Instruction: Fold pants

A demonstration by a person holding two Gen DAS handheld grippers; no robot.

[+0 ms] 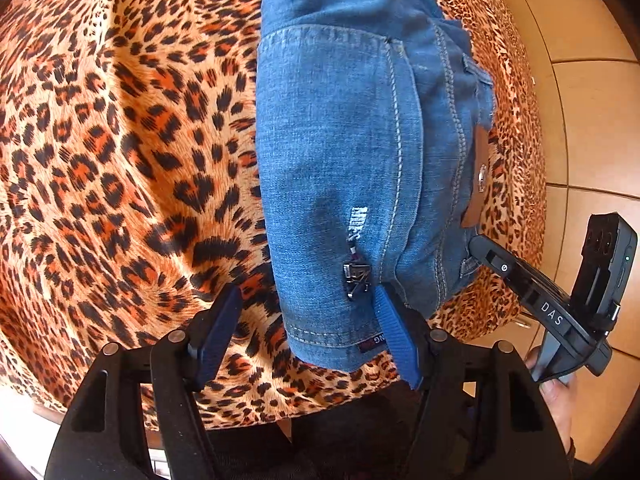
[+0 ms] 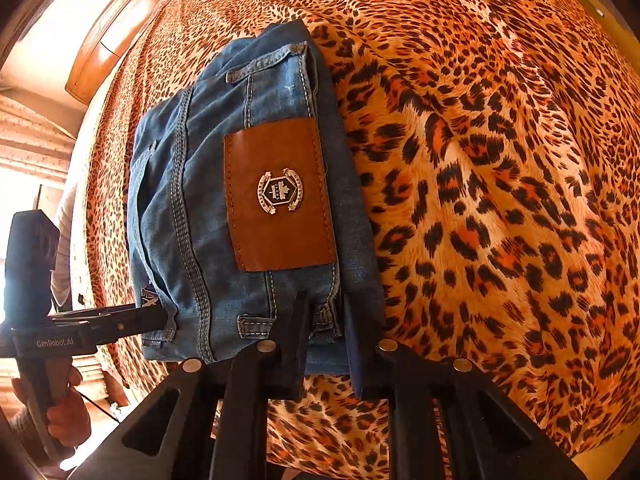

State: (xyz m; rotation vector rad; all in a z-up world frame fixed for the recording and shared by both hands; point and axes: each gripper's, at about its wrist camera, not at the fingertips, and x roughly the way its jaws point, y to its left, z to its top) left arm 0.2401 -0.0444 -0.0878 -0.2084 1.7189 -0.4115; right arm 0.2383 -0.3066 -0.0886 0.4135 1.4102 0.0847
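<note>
Folded blue jeans (image 1: 340, 140) lie in a compact stack on the leopard-print bedcover (image 1: 120, 160). My left gripper (image 1: 306, 336) stands open at the stack's near corner. One blue pad (image 1: 396, 340) rests against the denim edge, and the other finger (image 1: 216, 328) hangs apart over the cover. In the right wrist view the jeans (image 2: 192, 200) show a brown leather patch (image 2: 280, 196) on the waistband. My right gripper (image 2: 326, 340) is shut on the waistband's near edge, with denim filling the narrow gap between its fingers. The left gripper (image 2: 154, 314) touches the stack's left corner.
The bedcover (image 2: 500, 200) spreads wide to the right of the jeans. A tiled floor (image 1: 580, 120) lies past the bed edge. A wooden cupboard (image 2: 120, 28) stands at the back. A person's hand (image 2: 66, 412) holds the left tool's handle.
</note>
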